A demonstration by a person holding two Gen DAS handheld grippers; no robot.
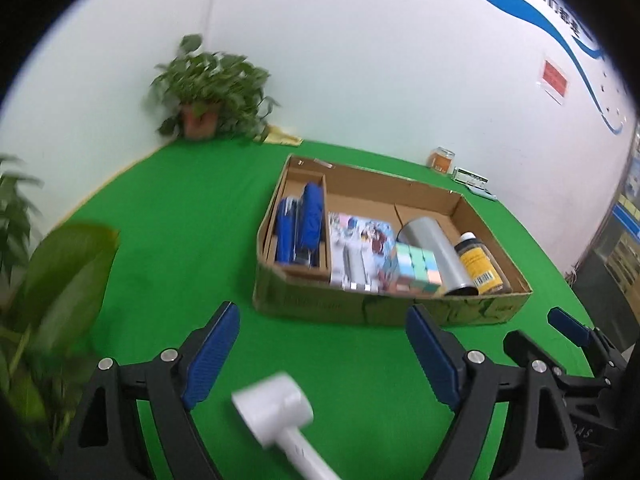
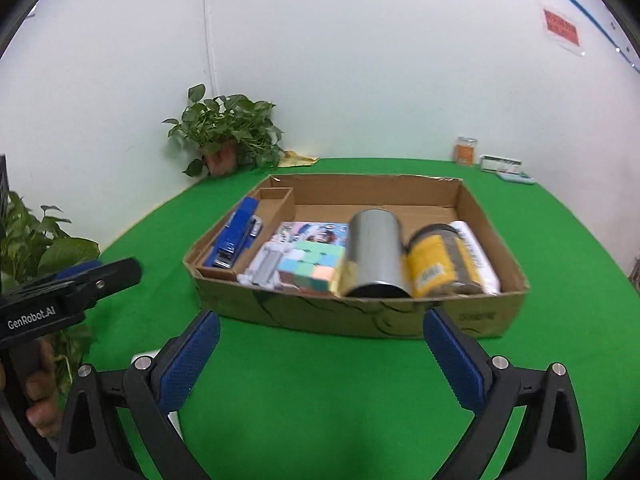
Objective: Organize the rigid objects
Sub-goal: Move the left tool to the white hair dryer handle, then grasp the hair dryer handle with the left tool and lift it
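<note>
A shallow cardboard box sits on the green cloth. Its left compartment holds blue staplers. The main part holds a picture pack, a pastel cube, a silver cylinder, a yellow-labelled bottle and a white item. My left gripper is open short of the box. A white hammer-shaped device lies on the cloth between its fingers, untouched. My right gripper is open and empty before the box's front wall.
Potted plants stand at the back corner and along the left edge. An orange jar and a small white box sit by the back wall. A hand holds the left gripper's body.
</note>
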